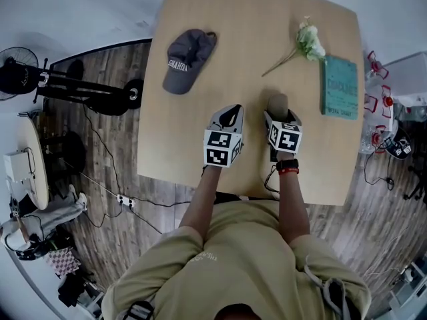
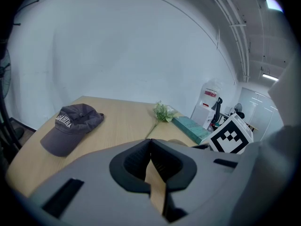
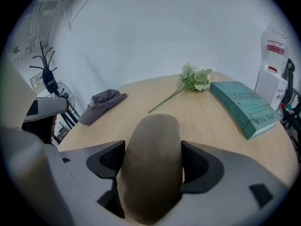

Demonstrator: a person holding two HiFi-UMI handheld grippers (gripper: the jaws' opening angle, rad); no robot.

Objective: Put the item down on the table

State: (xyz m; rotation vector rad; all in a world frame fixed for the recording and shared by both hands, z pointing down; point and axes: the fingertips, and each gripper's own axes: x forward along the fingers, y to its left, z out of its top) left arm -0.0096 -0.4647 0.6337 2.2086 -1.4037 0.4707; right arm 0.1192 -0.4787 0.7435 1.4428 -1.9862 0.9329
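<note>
The fingers [image 3: 109,160] of the right gripper [image 3: 153,166] are clamped on a brown oval item [image 3: 153,142]. It fills the gap between them and pokes out past their tips, over the near part of the table [image 3: 207,112]. The left gripper [image 2: 150,163], just beside, has its fingers [image 2: 134,163] pressed together on nothing. A cap [image 1: 185,60] lies well apart.

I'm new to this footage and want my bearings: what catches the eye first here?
A brownish rounded item clamped in the right gripper, over the near part of the wooden table, stands out first. Beside it the left gripper is shut and empty. Farther back lie a gray cap at left, a flower sprig and a teal book at right.
</note>
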